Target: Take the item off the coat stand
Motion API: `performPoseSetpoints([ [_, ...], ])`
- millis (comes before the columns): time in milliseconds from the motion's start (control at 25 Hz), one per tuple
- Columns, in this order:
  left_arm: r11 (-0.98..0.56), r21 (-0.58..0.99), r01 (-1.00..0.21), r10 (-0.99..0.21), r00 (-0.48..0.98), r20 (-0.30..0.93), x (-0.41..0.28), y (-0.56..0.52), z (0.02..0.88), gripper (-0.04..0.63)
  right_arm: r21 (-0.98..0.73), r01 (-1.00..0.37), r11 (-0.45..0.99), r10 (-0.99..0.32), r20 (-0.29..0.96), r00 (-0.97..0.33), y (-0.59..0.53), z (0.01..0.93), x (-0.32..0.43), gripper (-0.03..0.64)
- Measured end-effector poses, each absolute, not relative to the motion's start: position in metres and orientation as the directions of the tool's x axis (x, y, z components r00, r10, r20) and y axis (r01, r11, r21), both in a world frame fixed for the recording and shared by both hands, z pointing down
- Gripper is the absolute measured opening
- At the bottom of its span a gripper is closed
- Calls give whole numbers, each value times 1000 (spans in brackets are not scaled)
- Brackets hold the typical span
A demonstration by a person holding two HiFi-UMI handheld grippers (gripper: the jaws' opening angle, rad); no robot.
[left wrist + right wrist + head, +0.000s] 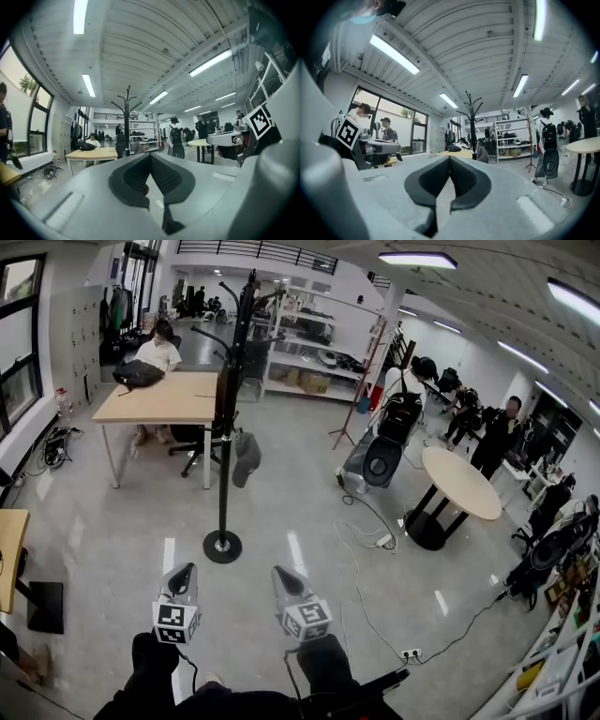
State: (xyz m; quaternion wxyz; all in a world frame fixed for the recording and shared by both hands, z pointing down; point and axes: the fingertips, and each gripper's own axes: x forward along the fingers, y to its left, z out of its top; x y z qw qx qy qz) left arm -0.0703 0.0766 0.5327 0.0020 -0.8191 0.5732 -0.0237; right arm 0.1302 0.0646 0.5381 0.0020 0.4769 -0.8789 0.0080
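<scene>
Clearly the step in hand is the approach: both tools are held level near the person's body, well apart from the coat stand [224, 427], which rises from its round base [222, 547] on the floor ahead and slightly left. The left gripper [184, 571] has its jaws together with nothing between them, and the right gripper [282, 574] is likewise closed and empty. The likely item is a grey cap [246, 457] hanging on the right side of the pole about halfway up; a dark bulk [226, 390] sits on the pole above it, and I cannot tell what that is. Both gripper views show the stand far off, with the cap low beside the pole. To do this well, I would close the distance first and part the jaws of one tool before it reaches the cap, not at the fabric. The right gripper seems the better choice, since the cap hangs on that side. Pinching the soft crown or brim and lifting it up off its hook, rather than tugging sideways, should keep the slender stand from rocking; the left gripper could steady the pole.
</scene>
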Motion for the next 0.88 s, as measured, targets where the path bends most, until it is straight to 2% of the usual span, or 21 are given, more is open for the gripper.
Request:
performPoseSetpoints([
  [440,-376,-28,-926,-927,375,27,-117,21,519,3,-10,-851,525,-851,15,-525,16,527,81,2],
  [880,-351,-5,-936,-936,351,36,-153,-6,527,3,-16,-828,560,-827,40,-560,-13,536,34,3],
])
